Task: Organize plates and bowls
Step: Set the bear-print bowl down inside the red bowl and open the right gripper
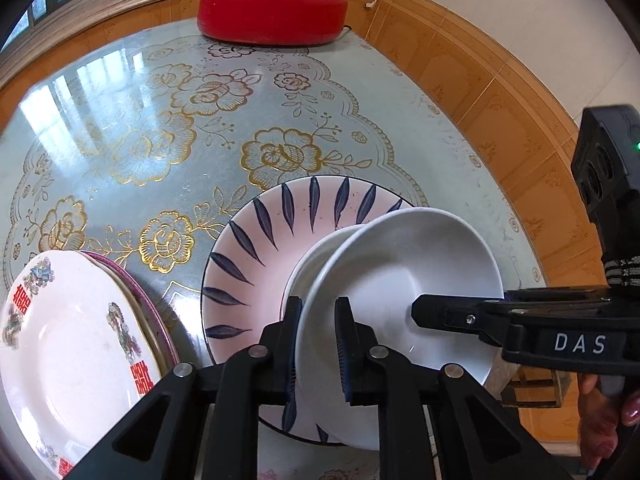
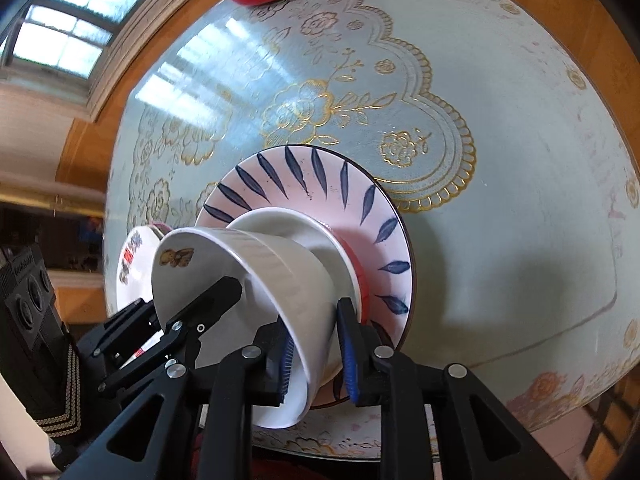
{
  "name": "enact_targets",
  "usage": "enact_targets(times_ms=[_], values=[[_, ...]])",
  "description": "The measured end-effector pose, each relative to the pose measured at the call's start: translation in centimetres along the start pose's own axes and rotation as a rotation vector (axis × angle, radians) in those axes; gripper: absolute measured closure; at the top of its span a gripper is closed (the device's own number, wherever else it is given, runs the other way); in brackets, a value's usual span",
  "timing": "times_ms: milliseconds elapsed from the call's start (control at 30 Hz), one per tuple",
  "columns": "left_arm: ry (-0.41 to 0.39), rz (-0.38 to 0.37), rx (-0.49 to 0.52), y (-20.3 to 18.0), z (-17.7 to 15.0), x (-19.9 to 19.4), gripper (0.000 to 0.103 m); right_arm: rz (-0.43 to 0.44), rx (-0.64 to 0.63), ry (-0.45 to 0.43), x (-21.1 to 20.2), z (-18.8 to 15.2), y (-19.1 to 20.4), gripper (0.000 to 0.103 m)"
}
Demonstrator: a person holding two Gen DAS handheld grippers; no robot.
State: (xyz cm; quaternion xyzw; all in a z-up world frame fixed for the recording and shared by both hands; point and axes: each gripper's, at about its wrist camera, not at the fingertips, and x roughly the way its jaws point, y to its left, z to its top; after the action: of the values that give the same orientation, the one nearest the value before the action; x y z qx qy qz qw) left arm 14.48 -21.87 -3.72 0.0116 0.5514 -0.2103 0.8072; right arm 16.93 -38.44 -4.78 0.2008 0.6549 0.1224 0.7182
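Note:
A white bowl (image 1: 404,280) is held tilted over a pink plate with dark blue leaf marks (image 1: 256,256) on the table. My left gripper (image 1: 318,316) is shut on the bowl's near rim. My right gripper (image 2: 316,340) is shut on the bowl's (image 2: 264,272) opposite rim, and it shows in the left wrist view (image 1: 440,314) reaching in from the right. A second white dish (image 2: 316,236) sits on the pink plate (image 2: 360,200) under the bowl. A stack of white plates with red characters (image 1: 72,340) lies at the left.
A red electric pot with a grey lid (image 1: 272,8) stands at the far edge of the table (image 1: 140,120). The table has a pale blue cover with gold flowers. Orange tiled wall runs behind and to the right.

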Motion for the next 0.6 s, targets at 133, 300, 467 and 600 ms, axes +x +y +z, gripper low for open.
enact_targets(times_ms=[133,300,467,600], values=[[-0.007,0.017,-0.005,-0.30,-0.09,-0.04,0.087,-0.002,-0.038,0.030,0.24,0.31,0.12,0.082],[-0.013,0.029,-0.034,-0.36,-0.32,-0.26,0.086,-0.004,-0.087,0.062,0.50,0.61,0.41,0.082],[-0.015,0.036,-0.056,-0.26,-0.52,-0.39,0.086,0.000,-0.105,0.084,0.97,0.99,0.76,0.082],[-0.020,0.046,-0.065,-0.47,-0.59,-0.35,0.086,0.000,-0.121,0.092,0.87,1.05,0.78,0.082]])
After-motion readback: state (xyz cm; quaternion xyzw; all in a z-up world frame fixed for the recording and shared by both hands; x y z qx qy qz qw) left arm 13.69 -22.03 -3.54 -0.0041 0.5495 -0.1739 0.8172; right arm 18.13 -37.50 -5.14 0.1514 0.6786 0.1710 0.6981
